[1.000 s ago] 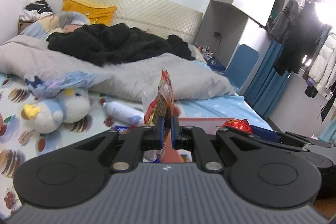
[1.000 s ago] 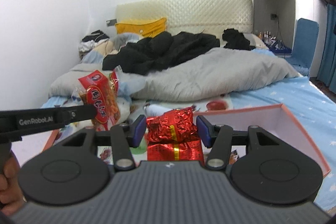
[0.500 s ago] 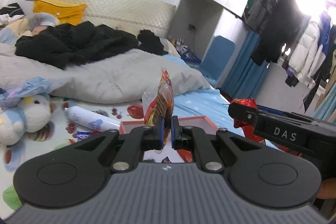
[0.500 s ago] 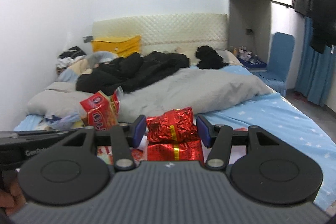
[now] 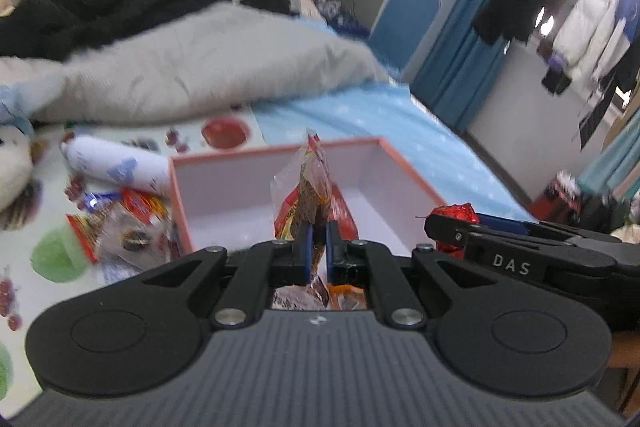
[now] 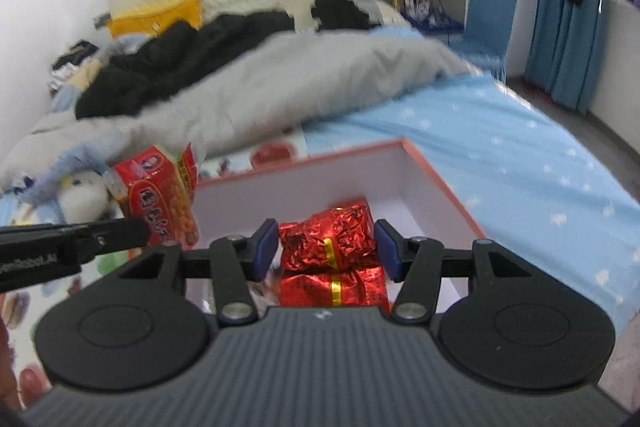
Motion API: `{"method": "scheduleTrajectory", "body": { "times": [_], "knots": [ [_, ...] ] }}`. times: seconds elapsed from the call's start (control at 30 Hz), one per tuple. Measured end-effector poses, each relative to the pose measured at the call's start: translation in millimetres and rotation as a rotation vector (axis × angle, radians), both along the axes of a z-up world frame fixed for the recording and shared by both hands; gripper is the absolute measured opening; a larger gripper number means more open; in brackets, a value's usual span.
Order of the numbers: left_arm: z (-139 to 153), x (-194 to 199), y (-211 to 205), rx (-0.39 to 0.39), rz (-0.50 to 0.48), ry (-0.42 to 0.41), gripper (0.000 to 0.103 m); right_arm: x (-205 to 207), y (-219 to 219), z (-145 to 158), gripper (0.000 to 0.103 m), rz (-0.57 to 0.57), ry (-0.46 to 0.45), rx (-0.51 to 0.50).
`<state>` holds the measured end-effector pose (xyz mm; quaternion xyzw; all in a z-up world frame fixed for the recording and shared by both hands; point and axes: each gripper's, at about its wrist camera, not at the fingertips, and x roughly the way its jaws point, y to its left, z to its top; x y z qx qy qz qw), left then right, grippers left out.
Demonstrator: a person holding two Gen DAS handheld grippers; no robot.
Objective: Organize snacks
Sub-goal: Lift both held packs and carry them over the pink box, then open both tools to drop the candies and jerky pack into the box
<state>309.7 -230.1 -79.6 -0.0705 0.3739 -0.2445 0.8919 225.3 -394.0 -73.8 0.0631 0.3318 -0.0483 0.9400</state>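
Left gripper (image 5: 316, 247) clenches a snack bag (image 5: 306, 195), right gripper (image 6: 326, 247) grasps a foil pack (image 6: 326, 237); both face the box (image 6: 436, 179) at 12 o'clock, probably for dropping in.

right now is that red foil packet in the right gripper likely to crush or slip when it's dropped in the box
The red foil packet looks crinkled and puffy, so it probably dents rather than breaks. Glossy foil may slip between the right gripper pads. It seems light, likely landing softly in the box.
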Motion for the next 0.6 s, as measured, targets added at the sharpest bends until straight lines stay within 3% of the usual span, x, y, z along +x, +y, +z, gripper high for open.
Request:
{"method": "scheduleTrajectory", "body": {
  "times": [0.23,0.4,0.6],
  "knots": [
    [-45.7,34.1,-30.5,0.023,-0.029,0.115,0.008,20.6,-33.1,-43.3,0.056,-0.041,0.114,0.031],
    [-71.2,45.9,-43.8,0.055,-0.040,0.176,0.008,33.3,-42.4,-67.5,0.056,-0.031,0.155,-0.011],
    [-82.5,51.7,-42.3,0.033,-0.034,0.221,0.008,41.7,-50.4,-84.5,0.056,-0.035,0.195,0.050]
  ]
}}
